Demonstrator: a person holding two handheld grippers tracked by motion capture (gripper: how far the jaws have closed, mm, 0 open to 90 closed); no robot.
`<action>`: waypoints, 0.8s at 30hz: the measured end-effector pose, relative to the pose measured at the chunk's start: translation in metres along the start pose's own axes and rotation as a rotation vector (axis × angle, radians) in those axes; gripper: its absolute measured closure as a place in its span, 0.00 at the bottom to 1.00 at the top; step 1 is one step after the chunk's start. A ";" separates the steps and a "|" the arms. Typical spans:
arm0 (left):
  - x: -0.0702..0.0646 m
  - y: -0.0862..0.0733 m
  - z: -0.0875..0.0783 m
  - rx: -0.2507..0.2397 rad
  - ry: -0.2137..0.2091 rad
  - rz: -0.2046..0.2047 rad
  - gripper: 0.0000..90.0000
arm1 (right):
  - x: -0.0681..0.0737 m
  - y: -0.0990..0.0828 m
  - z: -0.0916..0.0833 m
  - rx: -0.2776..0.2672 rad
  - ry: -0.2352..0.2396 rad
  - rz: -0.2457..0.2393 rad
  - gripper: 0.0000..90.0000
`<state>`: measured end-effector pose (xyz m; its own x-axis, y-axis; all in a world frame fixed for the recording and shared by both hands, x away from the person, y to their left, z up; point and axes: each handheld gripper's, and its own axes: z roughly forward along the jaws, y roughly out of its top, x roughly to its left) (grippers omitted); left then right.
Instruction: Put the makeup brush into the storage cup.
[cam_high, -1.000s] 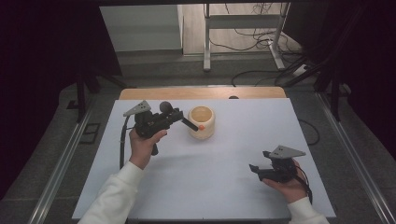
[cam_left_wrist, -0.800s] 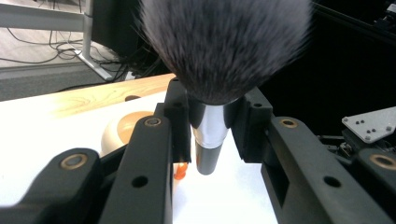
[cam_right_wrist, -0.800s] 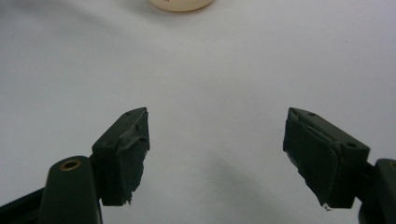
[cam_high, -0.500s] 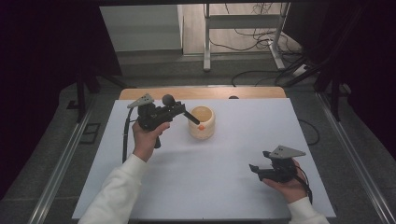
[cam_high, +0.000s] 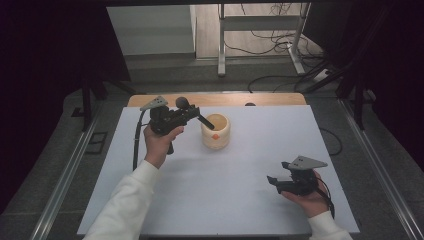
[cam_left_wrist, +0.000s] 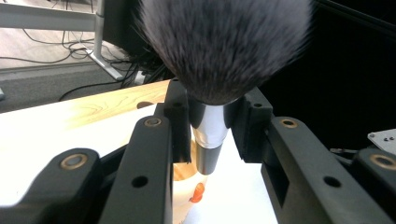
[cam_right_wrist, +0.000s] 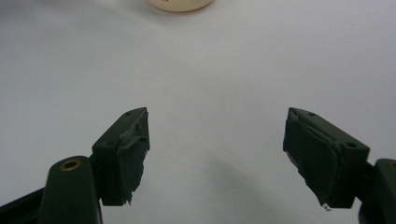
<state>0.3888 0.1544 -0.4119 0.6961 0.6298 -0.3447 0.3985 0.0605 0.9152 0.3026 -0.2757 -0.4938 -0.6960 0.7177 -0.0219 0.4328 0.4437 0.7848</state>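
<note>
Left gripper (cam_high: 192, 116) was clamped on a black-bristled makeup brush with a silver ferrule (cam_left_wrist: 219, 93), bristles up, handle end pointing down over the mouth of a cream, round ceramic cup with an orange mark (cam_high: 215, 131). Right gripper (cam_high: 280, 182) rested near the white table's (cam_high: 240, 200) near edge, jaws spread, empty.

Risk, judged: the handle could catch the cup's rim and tip it.

Cup interior looked empty.
</note>
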 end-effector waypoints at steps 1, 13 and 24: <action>0.000 0.000 0.001 0.001 0.000 0.001 0.79 | 0.000 0.000 0.000 0.000 0.000 0.000 0.26; 0.005 0.009 0.016 0.027 0.033 0.013 0.79 | 0.000 0.000 0.000 0.000 -0.001 -0.003 0.26; 0.011 0.004 0.033 0.061 0.059 0.008 0.79 | -0.001 0.000 0.000 0.003 -0.001 -0.003 0.26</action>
<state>0.4178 0.1364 -0.4187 0.6634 0.6749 -0.3232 0.4300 0.0096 0.9028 0.3028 -0.2763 -0.4940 -0.6970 0.7166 -0.0250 0.4325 0.4479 0.7825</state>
